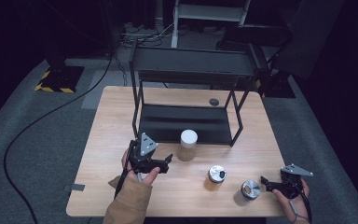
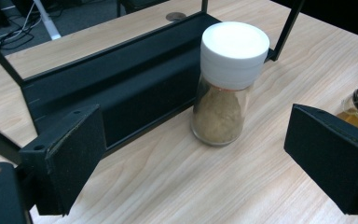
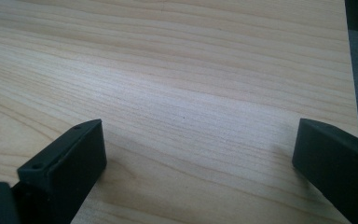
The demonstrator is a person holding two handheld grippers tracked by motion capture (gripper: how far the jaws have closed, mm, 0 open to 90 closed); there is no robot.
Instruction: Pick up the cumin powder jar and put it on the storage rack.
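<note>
Wooden table (image 1: 121,186) bears a white-lidded jar (image 1: 188,145) of tan powder; both hand-held grippers spread.

A little jar with a white lid

The jar (image 1: 188,145) stands straight up in the middle of the high view, on the wood, just in front of the black shelf. Its glass is clear, with light brown powder inside. Its round white lid is shut. In the left gripper view the jar (image 2: 226,88) stands in the upper middle.
</note>
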